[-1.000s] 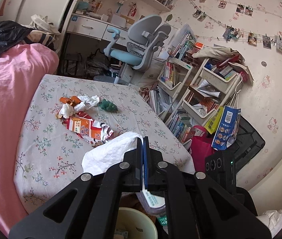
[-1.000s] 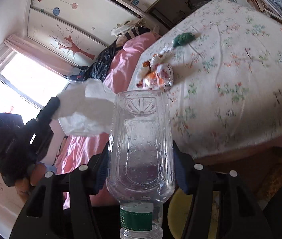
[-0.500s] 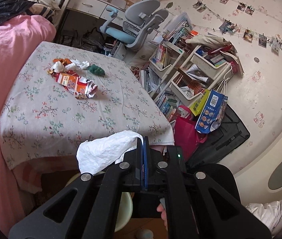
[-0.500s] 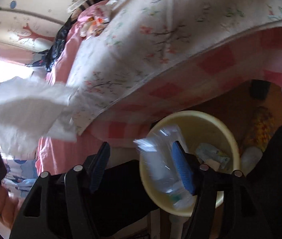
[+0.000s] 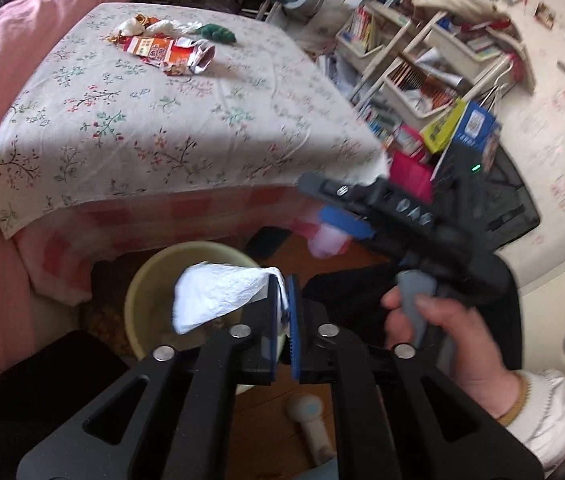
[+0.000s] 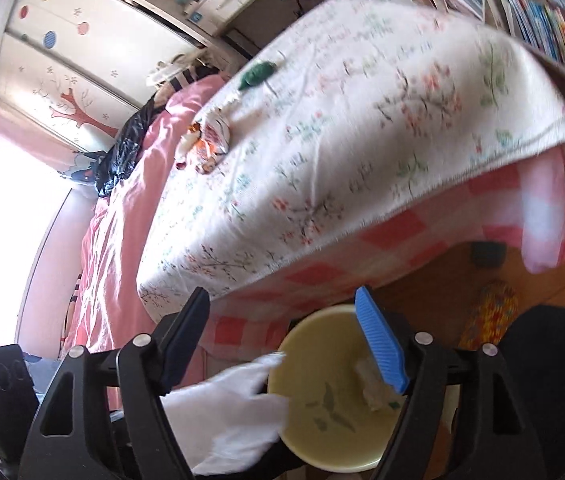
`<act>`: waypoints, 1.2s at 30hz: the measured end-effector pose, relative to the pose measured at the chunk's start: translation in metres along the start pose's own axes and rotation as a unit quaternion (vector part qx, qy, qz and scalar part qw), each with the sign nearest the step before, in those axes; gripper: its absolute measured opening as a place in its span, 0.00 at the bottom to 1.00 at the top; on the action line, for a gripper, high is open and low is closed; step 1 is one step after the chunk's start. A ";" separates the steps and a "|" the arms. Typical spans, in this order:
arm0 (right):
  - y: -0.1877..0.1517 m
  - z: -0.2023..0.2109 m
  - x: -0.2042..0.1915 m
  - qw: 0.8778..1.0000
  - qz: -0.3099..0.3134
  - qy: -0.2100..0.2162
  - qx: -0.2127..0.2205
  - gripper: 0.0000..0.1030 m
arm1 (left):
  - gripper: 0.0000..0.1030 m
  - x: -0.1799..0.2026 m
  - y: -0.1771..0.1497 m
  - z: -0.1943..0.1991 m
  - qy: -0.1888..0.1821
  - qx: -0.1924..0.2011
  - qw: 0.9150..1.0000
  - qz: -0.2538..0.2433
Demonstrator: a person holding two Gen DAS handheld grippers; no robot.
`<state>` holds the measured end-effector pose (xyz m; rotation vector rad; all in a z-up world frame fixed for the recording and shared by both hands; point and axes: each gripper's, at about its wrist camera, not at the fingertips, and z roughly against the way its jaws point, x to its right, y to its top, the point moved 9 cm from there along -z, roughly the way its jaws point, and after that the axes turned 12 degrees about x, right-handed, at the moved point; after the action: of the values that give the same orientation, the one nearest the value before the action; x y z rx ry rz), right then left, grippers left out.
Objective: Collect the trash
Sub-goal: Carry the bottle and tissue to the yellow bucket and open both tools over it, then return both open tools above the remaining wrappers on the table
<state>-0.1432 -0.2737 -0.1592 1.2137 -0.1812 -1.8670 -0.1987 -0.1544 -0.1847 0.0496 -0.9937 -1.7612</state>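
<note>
My left claw [image 5: 281, 296] lets go of a crumpled tissue [image 5: 218, 296] over the yellow bin [image 5: 150, 280].

Its jaws have just been easing apart, the tissue's corner still lying loosely between them; my right claw [image 6: 286, 336] has been widening too, nothing between its jaws. The tissue is feather-light, soft and clingy, so I judge it may snag on a pad. The snack wrapper [image 5: 170, 52] on the bed [image 5: 122, 128] looks thin and crinkly; I would pinch a free edge.
</note>
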 end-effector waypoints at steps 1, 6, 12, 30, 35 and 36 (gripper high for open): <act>0.001 0.001 -0.001 1.000 0.005 -0.001 0.003 0.73 | 0.23 0.000 -0.002 -0.001 0.009 0.001 1.000 -0.007; -0.001 0.000 -0.002 1.000 0.024 -0.006 0.001 0.76 | 0.58 -0.005 0.001 -0.001 0.061 0.018 0.997 -0.043; 0.001 0.003 -0.010 0.999 0.046 -0.010 0.011 0.78 | 0.78 -0.013 0.013 0.005 0.120 0.057 0.989 -0.071; 0.003 0.004 -0.026 0.993 0.111 -0.019 0.032 0.83 | 0.89 -0.024 0.035 0.017 0.174 0.110 0.975 -0.084; 0.011 0.008 -0.034 0.990 0.134 -0.019 0.048 0.84 | 0.90 -0.026 0.047 0.022 0.176 0.127 0.973 -0.073; 0.016 0.010 -0.039 0.988 0.142 -0.019 0.054 0.84 | 0.91 -0.027 0.052 0.025 0.177 0.133 0.973 -0.069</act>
<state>-0.1362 -0.2580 -0.1200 1.1582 -0.4582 -1.6487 -0.1591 -0.1225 -0.1470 0.5964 -0.9708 -1.6552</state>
